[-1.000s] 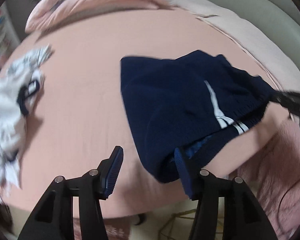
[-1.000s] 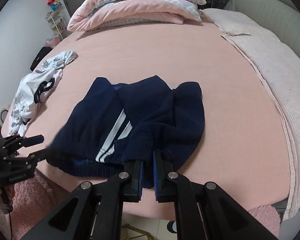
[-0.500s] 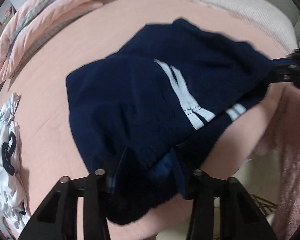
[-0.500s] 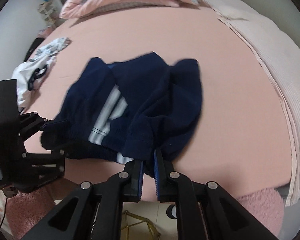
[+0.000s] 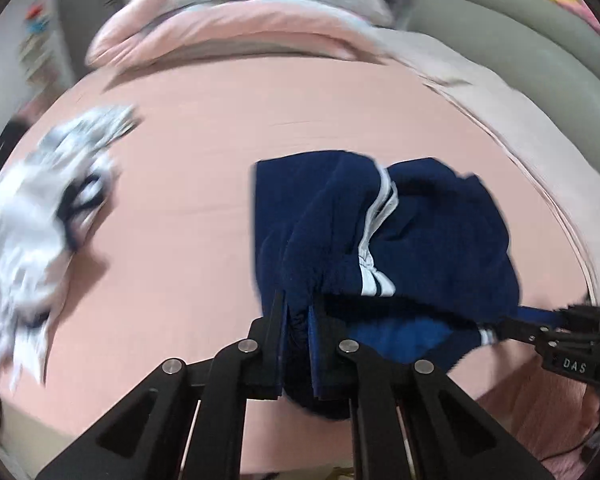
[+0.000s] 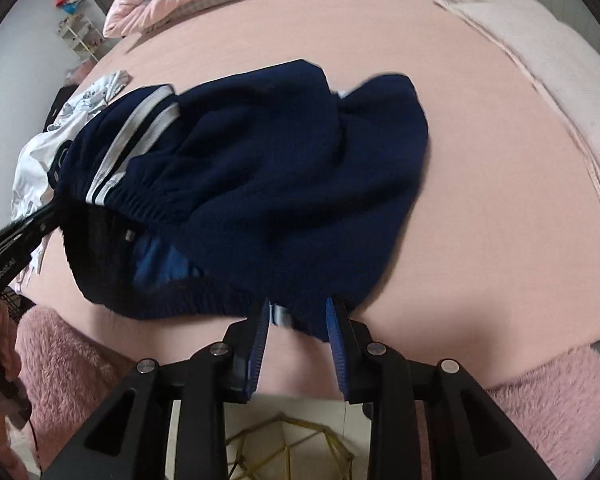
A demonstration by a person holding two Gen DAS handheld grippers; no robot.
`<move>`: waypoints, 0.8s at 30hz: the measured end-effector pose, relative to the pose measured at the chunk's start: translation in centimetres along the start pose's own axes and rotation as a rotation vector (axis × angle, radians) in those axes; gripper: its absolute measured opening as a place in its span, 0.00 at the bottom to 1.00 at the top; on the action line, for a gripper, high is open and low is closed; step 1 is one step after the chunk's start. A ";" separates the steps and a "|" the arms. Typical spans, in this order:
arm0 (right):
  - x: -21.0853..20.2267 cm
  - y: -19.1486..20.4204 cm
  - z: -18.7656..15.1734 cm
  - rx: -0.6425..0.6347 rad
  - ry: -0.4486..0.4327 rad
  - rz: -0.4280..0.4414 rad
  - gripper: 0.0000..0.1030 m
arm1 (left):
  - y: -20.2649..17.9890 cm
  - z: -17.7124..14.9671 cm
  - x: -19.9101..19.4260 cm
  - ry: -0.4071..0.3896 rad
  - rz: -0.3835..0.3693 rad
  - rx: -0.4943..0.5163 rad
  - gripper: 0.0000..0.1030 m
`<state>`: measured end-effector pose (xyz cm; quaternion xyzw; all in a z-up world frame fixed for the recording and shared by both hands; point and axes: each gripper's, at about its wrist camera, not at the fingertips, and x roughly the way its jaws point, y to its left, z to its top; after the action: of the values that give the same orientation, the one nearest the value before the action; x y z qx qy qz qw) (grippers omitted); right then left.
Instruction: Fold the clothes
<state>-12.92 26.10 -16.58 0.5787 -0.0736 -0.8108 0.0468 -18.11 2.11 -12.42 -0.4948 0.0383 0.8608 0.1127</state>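
Note:
Navy shorts (image 5: 440,232) with white side stripes lie bunched near the front edge of the pink bed (image 5: 188,140). My left gripper (image 5: 298,312) is shut on the left end of their elastic waistband, lifting it a little. In the right wrist view the same shorts (image 6: 260,160) spread out ahead, and the left gripper (image 6: 58,200) holds the striped corner. My right gripper (image 6: 296,316) stands open, its blue pads apart, with the waistband's right edge hanging loosely between them. From the left wrist view the right gripper (image 5: 496,326) sits at the waistband's far end.
A crumpled white patterned garment (image 5: 32,208) lies on the bed's left side. Folded pink quilts (image 5: 228,12) are stacked at the head, and a pale blanket (image 5: 540,140) runs along the right. Below the bed edge are a pink fluffy rug (image 6: 60,360) and a gold wire object (image 6: 292,448).
My left gripper went from open beside the shorts to shut on the waistband. The right gripper's fingers, shut on the cloth before, have spread apart. The shorts have been pulled wider.

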 end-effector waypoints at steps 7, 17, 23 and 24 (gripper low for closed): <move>1.1 2.0 -0.3 -0.078 -0.014 -0.056 0.28 | 2.2 -2.2 2.6 0.098 0.057 -0.124 0.07; -0.2 6.5 -0.7 -0.280 -0.105 -0.094 0.34 | 2.3 -1.8 2.3 0.113 0.026 -0.016 0.40; 3.3 6.1 0.8 -0.286 -0.037 -0.130 0.20 | 1.2 -3.1 5.6 0.183 0.052 0.011 0.18; 2.8 6.0 1.0 -0.280 -0.052 -0.144 0.13 | 1.1 -2.8 5.3 0.159 0.056 0.007 0.08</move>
<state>-14.84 19.84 -17.88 0.5493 0.0806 -0.8290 0.0671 -18.57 1.41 -18.47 -0.5601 0.0640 0.8214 0.0867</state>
